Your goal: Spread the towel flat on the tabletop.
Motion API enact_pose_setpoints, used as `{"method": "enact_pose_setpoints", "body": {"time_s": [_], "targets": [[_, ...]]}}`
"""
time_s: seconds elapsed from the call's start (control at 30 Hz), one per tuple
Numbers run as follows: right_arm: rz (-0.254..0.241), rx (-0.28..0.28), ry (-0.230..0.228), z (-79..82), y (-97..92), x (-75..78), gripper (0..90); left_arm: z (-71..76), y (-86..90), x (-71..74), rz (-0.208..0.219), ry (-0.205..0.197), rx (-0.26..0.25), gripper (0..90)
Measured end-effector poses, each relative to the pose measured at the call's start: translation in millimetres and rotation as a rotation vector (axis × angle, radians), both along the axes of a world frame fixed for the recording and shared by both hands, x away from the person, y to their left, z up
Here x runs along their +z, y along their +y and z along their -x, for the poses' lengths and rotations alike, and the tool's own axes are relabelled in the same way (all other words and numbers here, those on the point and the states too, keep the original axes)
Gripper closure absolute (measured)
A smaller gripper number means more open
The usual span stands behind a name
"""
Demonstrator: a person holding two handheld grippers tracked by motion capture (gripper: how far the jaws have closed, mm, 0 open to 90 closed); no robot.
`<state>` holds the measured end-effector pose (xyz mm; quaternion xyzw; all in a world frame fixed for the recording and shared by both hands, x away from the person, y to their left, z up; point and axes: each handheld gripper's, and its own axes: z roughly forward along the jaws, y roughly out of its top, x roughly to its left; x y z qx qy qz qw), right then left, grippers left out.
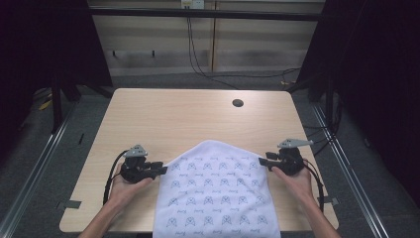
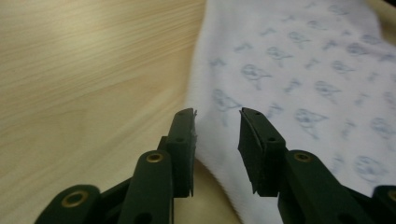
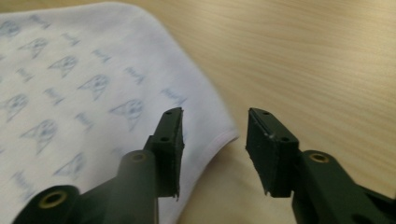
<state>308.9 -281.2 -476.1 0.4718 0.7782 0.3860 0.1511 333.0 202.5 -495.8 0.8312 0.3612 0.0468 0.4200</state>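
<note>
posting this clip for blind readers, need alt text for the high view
A person's two hands each hold a black gripper at opposite edges of a white patterned cloth that lies on a light wooden table. The left gripper and right gripper both point inward, jaws open, clamping nothing.

Soft printed white cloth [image 1: 215,193] on a smooth, matt wood-grain table [image 1: 173,114].

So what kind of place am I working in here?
Most likely a lab recording station, not a home: a bare wooden table with a cable hole, dark curtains at both sides, metal rails on the grey floor, and loose cables behind.
</note>
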Motion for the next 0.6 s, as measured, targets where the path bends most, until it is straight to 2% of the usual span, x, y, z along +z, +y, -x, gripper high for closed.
{"method": "enact_pose_setpoints", "body": {"time_s": [0.03,0.1,0.13,0.17,0.2,0.23,0.27,0.3,0.33,0.37,0.4,0.43,0.47,0.53,0.6], "targets": [[-0.034,0.011,0.051,-11.9,1.2,-8.2,53.3,-2.8,-1.5,-3.7,0.001,0.020,0.004,57.6],[-0.022,0.018,0.063,-15.0,4.6,-12.3,53.7,-4.8,-4.5,-5.6,0.002,0.041,-0.025,57.1],[-0.016,0.028,0.068,-16.3,8.7,-15.6,58.2,-5.0,-5.8,-5.2,-0.005,0.043,-0.036,57.0],[-0.020,0.052,0.045,-12.8,17.6,-17.2,75.1,-3.7,-8.8,-5.5,-0.019,0.042,-0.042,66.5],[-0.032,0.068,0.032,-10.4,20.4,-15.5,79.8,-3.3,-9.9,-6.3,-0.023,0.046,-0.043,70.5],[-0.032,0.068,0.032,-10.4,20.4,-15.5,79.8,-3.3,-9.9,-6.3,-0.023,0.046,-0.043,75.0],[-0.052,0.117,0.002,-0.4,30.1,-7.8,83.0,-2.6,-10.2,-6.2,-0.024,0.040,-0.038,79.3],[-0.052,0.117,0.002,-0.4,30.1,-7.8,83.0,-2.0,-10.9,-5.9,-0.019,0.037,-0.041,79.3],[-0.071,0.198,-0.023,15.9,44.3,-0.8,83.3,-0.2,-11.4,-4.0,-0.014,0.028,-0.044,83.4],[-0.071,0.198,-0.023,15.9,44.3,-0.8,83.3,-0.2,-11.4,-4.0,-0.014,0.028,-0.044,84.3],[-0.098,0.258,-0.021,29.7,56.9,1.0,83.5,2.3,-12.6,-1.0,-0.006,0.014,-0.051,84.9],[-0.093,0.292,-0.014,37.0,64.5,0.5,83.2,4.2,-13.1,1.6,-0.004,-0.003,-0.046,85.0],[-0.084,0.319,-0.006,43.8,71.7,-0.6,82.8,4.2,-13.1,1.6,-0.004,-0.003,-0.046,85.1],[-0.077,0.365,0.023,53.5,81.8,-4.8,81.5,9.7,-14.4,12.9,0.038,-0.035,-0.054,85.2],[-0.067,0.376,0.039,56.8,85.5,-7.0,80.1,11.7,-16.0,17.2,0.045,-0.049,-0.060,85.2]]}}
